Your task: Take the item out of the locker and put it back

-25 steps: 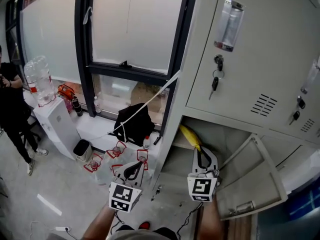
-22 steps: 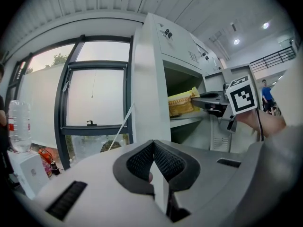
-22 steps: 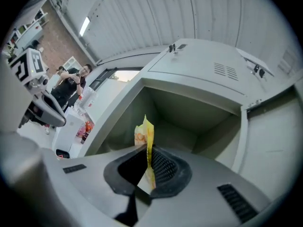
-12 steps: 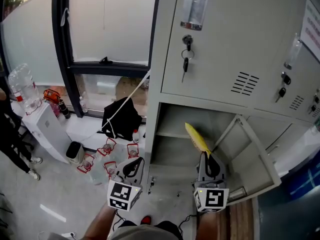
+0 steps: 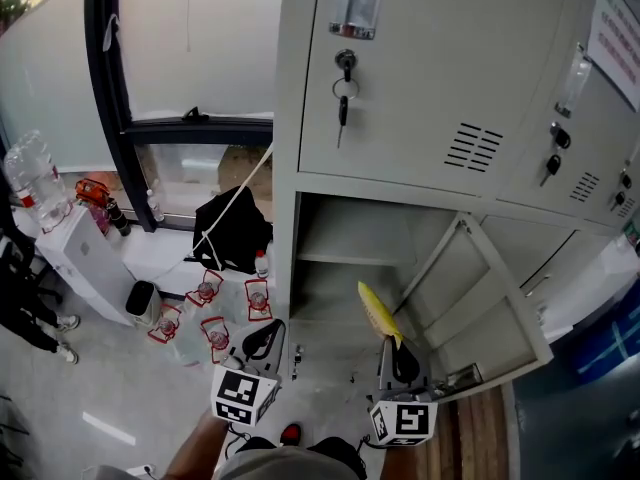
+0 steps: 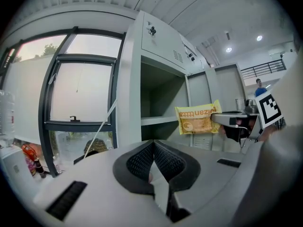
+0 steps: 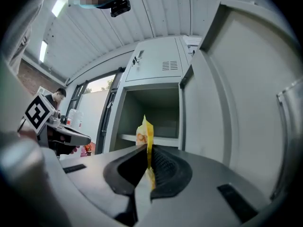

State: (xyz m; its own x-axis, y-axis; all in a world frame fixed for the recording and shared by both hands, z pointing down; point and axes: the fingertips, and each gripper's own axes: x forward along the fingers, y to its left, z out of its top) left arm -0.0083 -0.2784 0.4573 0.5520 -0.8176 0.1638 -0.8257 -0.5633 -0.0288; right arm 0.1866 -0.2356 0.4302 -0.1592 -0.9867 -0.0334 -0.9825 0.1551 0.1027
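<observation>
While the snack packet (image 5: pixel 378 311) hangs outside the locker (image 5: pixel 420 88), right hand-held gripper (image 7: pixel 147 151): jaws pinched tight on the packet's lower edge, with the yellow bag standing edge-on above them.
Left hand-held gripper (image 6: pixel 154 148): jaws together with nothing between them — it hangs idle beside the other.
Packet's place: in the air just in front of the open lower compartment (image 5: pixel 330 230), clear of its shelf (image 5: pixel 340 260).
Door (image 5: pixel 480 313): swung wide to the right, near the right hand-held gripper.
Step judged: the item is out; its return to the compartment is not yet done.
Risk one: the grip is on a thin, slick edge — a jolt could let the bag slide free and drop to the floor (image 5: pixel 120 388).
Risk two: the floppy top could catch the compartment frame or the shelf lip and fold if it goes in too high or off-line.
</observation>
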